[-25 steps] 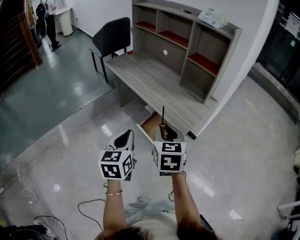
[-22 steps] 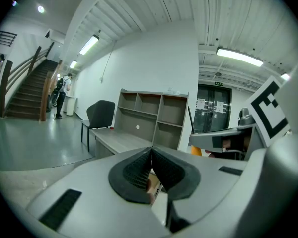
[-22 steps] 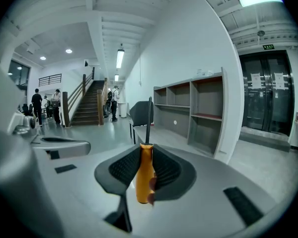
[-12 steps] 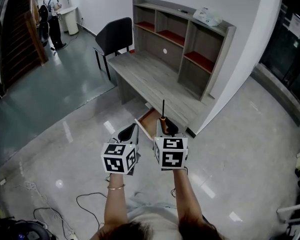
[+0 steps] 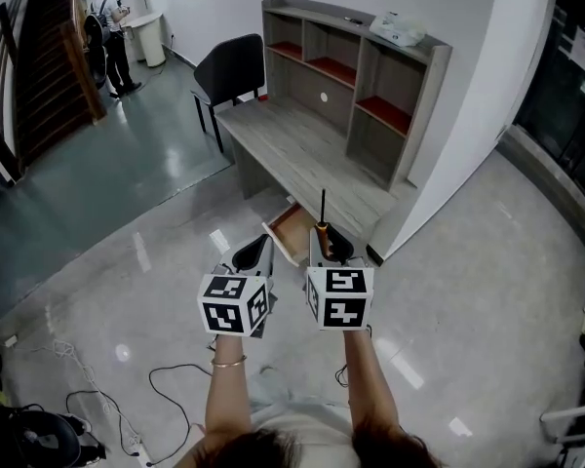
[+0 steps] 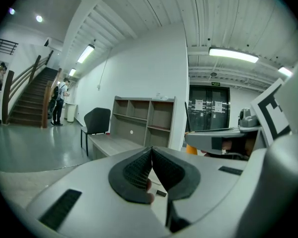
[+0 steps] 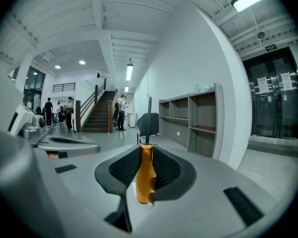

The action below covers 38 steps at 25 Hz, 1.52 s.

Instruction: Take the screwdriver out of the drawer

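Observation:
My right gripper is shut on the screwdriver, whose orange handle sits between the black pads while its dark shaft points up and away. In the head view the tool hangs above the open wooden drawer under the grey desk. My left gripper is beside the right one, on its left, with jaws closed together and nothing between them. Both grippers are held up in front of the desk, well above the floor.
A grey shelf unit stands on the desk against the white wall. A black chair is at the desk's far end. Cables lie on the shiny floor near my feet. People stand by the staircase at far left.
Both grippers, with the screwdriver in the right one, have held their pose together; the view has shifted slightly, so the desk and drawer sit a little farther right.

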### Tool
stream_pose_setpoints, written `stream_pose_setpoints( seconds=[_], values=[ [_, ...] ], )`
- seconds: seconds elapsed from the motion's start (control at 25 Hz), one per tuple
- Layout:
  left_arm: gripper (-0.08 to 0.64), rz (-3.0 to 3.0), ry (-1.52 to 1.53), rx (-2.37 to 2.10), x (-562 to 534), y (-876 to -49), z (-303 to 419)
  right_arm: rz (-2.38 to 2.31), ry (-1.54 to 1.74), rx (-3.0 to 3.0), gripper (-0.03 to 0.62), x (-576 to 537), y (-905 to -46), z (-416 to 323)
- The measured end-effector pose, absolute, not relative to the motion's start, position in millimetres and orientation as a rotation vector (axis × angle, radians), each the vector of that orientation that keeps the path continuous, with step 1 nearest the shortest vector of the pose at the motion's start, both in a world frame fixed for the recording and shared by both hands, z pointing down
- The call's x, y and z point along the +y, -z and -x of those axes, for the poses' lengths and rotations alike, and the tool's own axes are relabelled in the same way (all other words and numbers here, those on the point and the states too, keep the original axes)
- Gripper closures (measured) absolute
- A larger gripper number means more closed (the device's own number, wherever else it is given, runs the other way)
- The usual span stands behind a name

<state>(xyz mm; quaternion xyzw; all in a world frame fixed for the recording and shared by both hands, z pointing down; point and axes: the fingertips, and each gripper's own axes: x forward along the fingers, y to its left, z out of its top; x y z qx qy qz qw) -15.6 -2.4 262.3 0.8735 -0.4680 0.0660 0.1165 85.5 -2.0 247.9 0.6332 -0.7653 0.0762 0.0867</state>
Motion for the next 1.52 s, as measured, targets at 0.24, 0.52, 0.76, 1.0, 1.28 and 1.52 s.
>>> stream_pose_setpoints(
  seconds=[0.24, 0.52, 0.76, 1.0, 1.28, 1.52],
  values=[
    [0.541, -2.554, -0.195, -1.394, 28, -258, -1, -1.879, -0.189, -2.313, 0.505, 30, -240, -100],
    [0.543, -2.557, -0.196, -1.418, 65, -256, -18, -1.852, -0.172, -2.346, 0.505, 66, -240, -112],
    [0.542, -2.564, -0.175, -1.446, 95, -246, -24, -1.839, -0.106, -2.374, 0.505, 95, -233, -118],
    [0.543, -2.576, -0.173, -1.472, 118, -240, -29, -1.831, -0.058, -2.385, 0.505, 114, -226, -123],
    [0.542, -2.576, -0.166, -1.499, 138, -234, -28, -1.809, 0.006, -2.394, 0.505, 136, -219, -121],
    [0.543, -2.609, -0.182, -1.505, 141, -226, -27, -1.826, 0.058, -2.374, 0.505, 140, -210, -121]
  ],
)
